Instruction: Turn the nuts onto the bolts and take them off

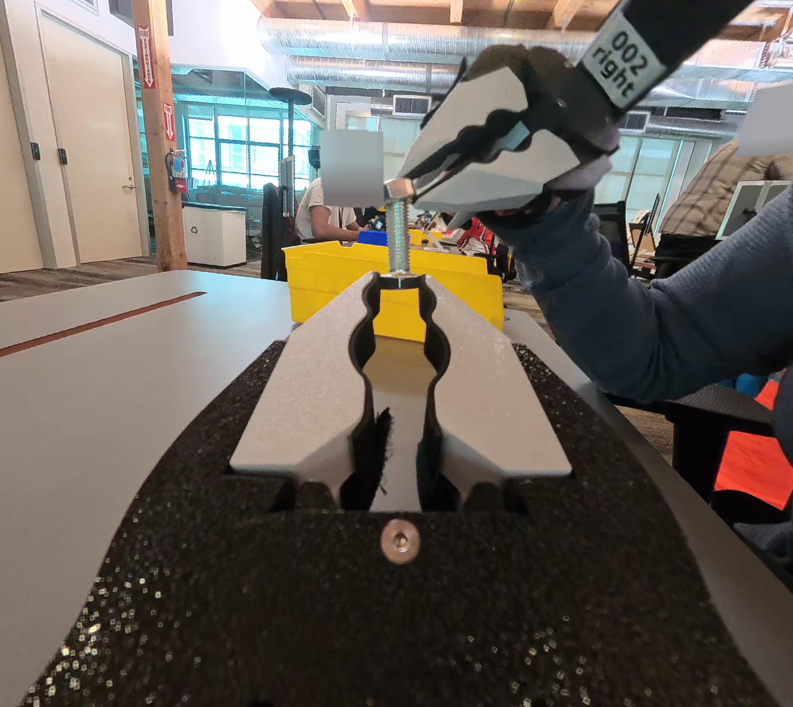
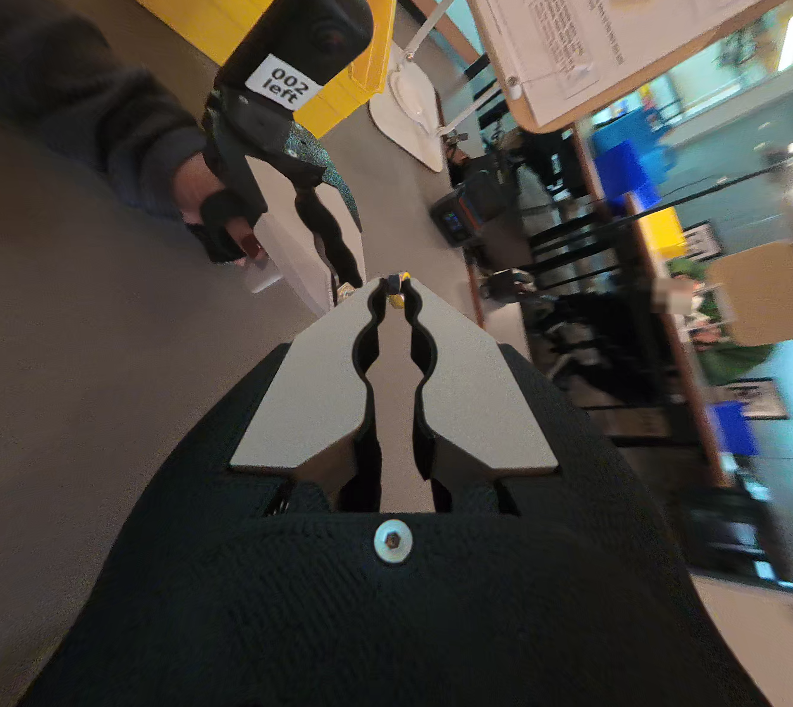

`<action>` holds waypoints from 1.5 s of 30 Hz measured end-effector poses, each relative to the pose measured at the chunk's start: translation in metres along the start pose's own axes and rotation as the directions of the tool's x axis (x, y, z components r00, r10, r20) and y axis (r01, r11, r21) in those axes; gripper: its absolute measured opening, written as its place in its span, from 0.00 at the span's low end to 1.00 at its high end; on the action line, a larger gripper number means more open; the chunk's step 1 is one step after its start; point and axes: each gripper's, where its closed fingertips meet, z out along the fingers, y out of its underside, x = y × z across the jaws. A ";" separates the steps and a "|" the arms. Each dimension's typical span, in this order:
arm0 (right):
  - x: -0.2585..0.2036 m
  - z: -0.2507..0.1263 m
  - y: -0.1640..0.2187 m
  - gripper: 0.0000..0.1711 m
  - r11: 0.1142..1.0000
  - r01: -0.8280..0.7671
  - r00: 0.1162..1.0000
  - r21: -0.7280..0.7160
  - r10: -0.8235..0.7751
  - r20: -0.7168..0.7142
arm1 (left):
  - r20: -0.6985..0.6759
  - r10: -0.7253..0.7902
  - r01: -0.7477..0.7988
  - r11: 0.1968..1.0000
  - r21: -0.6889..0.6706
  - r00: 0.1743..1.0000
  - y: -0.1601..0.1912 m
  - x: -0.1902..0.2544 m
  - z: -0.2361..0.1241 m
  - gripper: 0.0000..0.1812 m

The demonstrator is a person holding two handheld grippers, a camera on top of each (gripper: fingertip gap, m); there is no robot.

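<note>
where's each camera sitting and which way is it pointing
Left wrist view: sits on the left hand-held gripper, looking level across the table at the upright bolt it holds by the head; a blue sleeve shows.
Right wrist view: sits on the right hand-held gripper, rolled sideways, looking down at the nut it pinches.
Shared: both grippers, yellow bin.

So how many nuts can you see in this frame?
1. The nut sits at the top of the upright bolt, pinched by the right gripper. The yellow bin behind could hide more.
</note>
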 end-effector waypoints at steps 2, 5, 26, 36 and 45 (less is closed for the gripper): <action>-0.002 -0.002 0.000 0.04 0.995 0.097 0.994 0.005 -0.097 -0.054 | -0.006 0.003 -0.003 1.000 -0.002 1.000 0.000 0.001 0.001 0.08; -0.003 -0.003 -0.002 0.04 0.983 0.184 0.978 0.011 -0.182 -0.105 | -0.021 -0.006 0.006 1.000 0.013 1.000 -0.001 0.003 0.000 0.08; -0.002 -0.005 -0.009 0.06 0.953 0.300 0.923 0.035 -0.281 -0.262 | -0.042 -0.015 0.016 0.999 0.048 0.999 -0.007 0.006 -0.002 0.08; 0.002 -0.016 -0.022 0.20 0.972 0.098 0.972 0.216 -0.047 -0.230 | -0.047 -0.015 0.017 0.998 0.055 0.999 -0.008 0.006 -0.002 0.08; -0.019 -0.008 -0.041 0.51 0.608 -0.666 0.745 0.432 0.519 0.418 | -0.160 -0.064 0.077 0.994 0.078 0.985 -0.012 0.022 -0.002 0.08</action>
